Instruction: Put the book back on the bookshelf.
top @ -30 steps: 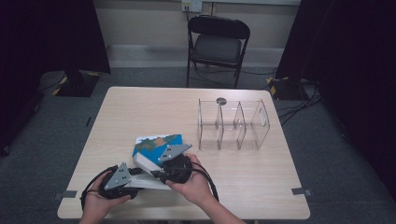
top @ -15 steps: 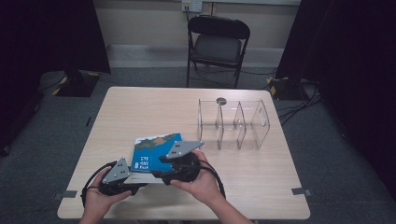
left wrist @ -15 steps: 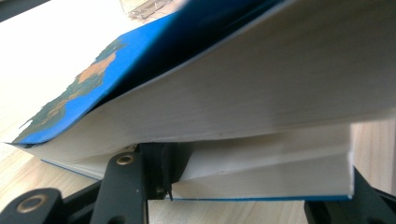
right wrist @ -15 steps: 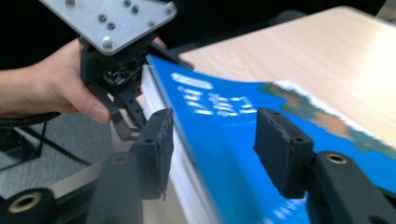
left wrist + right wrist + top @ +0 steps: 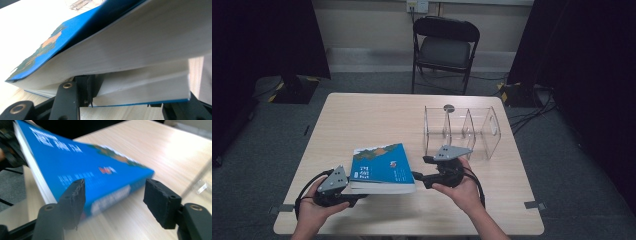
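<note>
A thick blue book [image 5: 381, 166] lies near the table's front, its cover slightly lifted in the left gripper view [image 5: 50, 45]. My left gripper [image 5: 353, 194] holds the book's near left corner. Its jaws, which closed a little further, clamp the lower block of pages [image 5: 140, 90]. My right gripper [image 5: 419, 167] is just right of the book and points left at it. Its jaws have just been opening and now stand wide. In the right gripper view the book's corner [image 5: 120, 177] lies ahead of the pads [image 5: 160, 201], untouched.
A clear acrylic divider rack [image 5: 462, 131] stands at the back right of the wooden table [image 5: 362, 117], close behind my right hand, with a small dark round thing [image 5: 448, 107] behind it. A black folding chair [image 5: 444, 47] stands beyond the table.
My right gripper let go of the book, opened and moved right, away from it. The book shifted slightly right and settled flatter. The left gripper stayed at the book's near left corner.
</note>
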`<state>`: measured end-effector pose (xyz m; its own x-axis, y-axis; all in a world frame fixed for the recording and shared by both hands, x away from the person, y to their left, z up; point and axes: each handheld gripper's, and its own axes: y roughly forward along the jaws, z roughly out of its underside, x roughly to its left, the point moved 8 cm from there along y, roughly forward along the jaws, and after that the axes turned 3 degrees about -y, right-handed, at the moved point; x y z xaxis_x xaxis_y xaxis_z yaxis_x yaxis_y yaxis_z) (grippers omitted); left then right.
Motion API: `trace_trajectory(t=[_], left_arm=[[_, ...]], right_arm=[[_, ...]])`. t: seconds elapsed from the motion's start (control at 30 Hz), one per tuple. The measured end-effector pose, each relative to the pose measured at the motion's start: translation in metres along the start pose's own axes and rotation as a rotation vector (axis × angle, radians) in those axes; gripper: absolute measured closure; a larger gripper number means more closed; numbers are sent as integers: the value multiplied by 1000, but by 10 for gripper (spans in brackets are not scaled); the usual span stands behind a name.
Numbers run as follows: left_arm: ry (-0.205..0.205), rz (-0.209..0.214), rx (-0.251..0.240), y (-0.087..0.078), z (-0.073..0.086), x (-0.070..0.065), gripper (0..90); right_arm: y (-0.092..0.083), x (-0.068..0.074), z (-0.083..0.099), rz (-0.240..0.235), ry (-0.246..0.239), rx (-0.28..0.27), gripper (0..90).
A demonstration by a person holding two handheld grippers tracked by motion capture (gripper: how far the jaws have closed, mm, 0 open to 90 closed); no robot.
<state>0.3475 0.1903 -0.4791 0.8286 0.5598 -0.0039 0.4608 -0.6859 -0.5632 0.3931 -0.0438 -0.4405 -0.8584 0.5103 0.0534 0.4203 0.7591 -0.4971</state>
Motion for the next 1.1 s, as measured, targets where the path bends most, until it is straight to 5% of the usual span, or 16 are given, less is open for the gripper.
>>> trace_trajectory(t=[0.3,0.53,0.83,1.1], left_arm=[[-4,10,9,-9,-12,0,534],[-22,20,8,-11,-16,0,549],[-26,31,-4,-15,-24,1,585],[-24,34,-5,-14,-23,1,586]], right_arm=[[14,-3,41,7,13,56,286],[34,3,60,-8,-31,75,310],[50,3,62,9,-79,65,316],[55,6,44,16,-120,21,320]])
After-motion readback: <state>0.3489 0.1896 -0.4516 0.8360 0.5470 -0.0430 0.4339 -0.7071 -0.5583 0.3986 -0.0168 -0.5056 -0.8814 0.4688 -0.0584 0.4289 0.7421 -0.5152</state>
